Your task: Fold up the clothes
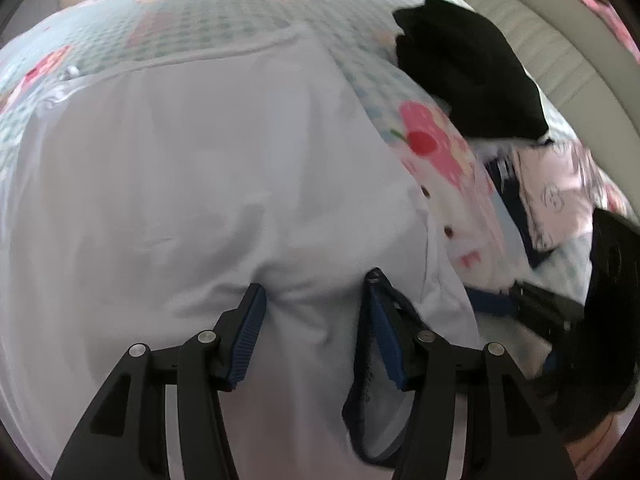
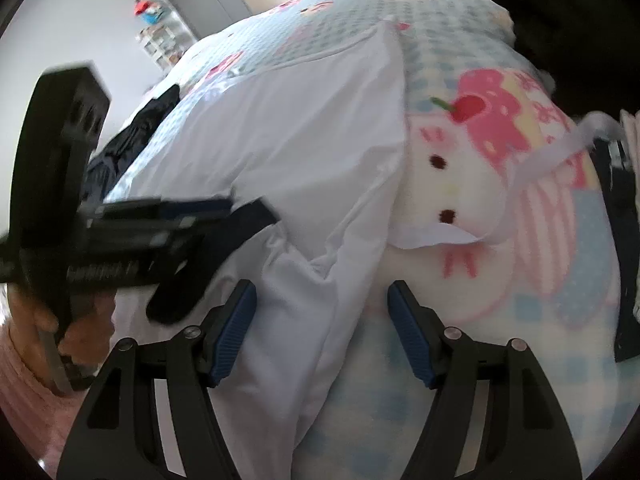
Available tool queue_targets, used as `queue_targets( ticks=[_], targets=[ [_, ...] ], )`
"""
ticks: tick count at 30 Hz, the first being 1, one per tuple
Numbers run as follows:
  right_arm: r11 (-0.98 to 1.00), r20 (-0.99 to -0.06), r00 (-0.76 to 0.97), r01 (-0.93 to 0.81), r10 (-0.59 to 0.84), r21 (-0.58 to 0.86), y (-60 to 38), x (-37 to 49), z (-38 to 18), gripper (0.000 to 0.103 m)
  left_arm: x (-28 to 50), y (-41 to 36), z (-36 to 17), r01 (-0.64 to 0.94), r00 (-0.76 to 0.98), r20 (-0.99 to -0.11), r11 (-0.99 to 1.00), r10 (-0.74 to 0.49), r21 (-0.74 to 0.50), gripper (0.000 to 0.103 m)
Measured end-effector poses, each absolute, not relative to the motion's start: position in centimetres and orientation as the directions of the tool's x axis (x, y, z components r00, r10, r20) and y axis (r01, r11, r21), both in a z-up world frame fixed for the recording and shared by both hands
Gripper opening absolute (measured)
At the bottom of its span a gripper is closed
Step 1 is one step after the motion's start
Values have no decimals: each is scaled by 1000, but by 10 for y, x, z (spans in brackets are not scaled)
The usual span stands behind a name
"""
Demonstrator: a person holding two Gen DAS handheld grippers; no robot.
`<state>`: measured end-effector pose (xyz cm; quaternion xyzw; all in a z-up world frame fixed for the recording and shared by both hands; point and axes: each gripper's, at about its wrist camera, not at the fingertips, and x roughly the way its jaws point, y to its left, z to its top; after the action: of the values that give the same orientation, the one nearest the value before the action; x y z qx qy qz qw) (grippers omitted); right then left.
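Observation:
A white garment [image 1: 192, 184] lies spread on a bed with a cartoon-print sheet [image 1: 432, 148]. My left gripper [image 1: 316, 284] points down onto its near end, jaws apart, with a hump of white cloth between the pads. Its dark navy-trimmed neck opening [image 1: 366, 408] sits by the right finger. In the right wrist view the same white garment [image 2: 288, 128] runs up the bed. My right gripper [image 2: 320, 292] stands open over its right edge, cloth by the left finger and bare sheet [image 2: 500, 240] by the right. The left gripper [image 2: 208, 216] shows blurred at left, its tips on the cloth.
A black garment [image 1: 468, 68] lies at the far right by the beige headboard [image 1: 568, 52]. A stack of folded pale clothes [image 1: 556, 196] sits to the right. A dark navy garment [image 2: 136, 128] lies at the bed's left side. A hand in a pink sleeve [image 2: 24, 364] holds the left gripper.

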<state>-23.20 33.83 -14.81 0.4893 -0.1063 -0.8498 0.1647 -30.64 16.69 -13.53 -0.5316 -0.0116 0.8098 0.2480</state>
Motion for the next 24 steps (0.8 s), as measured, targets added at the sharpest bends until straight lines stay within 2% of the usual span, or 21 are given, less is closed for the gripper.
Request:
queue_targets(
  ticks=[8,12,15,18,22,23,24],
  targets=[
    [-917,-758,-519,172,-395,360,356,-222,-124,70,-264,111,-111,-235,-449,-790,-908,418,-347,55],
    [-922,-754,-538,137,-377,363,359,-226,-123,70,-232,112,-108,-331,-396,-737,-834,548,-442,55],
    [-922,-781,-496,133,-380,365,347,-231,-140,71,-220,133,-115,-406,-345,-756,-815,556,-414,55],
    [-917,-773,-506,105,-383,385,345,-231,-151,71,-220,141,-122,-399,-352,-784,-839,512,-369,55],
    [-926,-777,-520,82,-354,368,348,-231,-152,69,-232,125,-129,-203,-444,-857,-961,262,-189,54],
    [-926,-776,-524,71,-352,372,350,-231,-151,69,-233,118,-131,-151,-446,-865,-972,230,-180,52],
    [-925,-775,-527,61,-350,376,353,-231,-151,69,-234,110,-130,-120,-449,-859,-969,248,-217,52]
  ],
)
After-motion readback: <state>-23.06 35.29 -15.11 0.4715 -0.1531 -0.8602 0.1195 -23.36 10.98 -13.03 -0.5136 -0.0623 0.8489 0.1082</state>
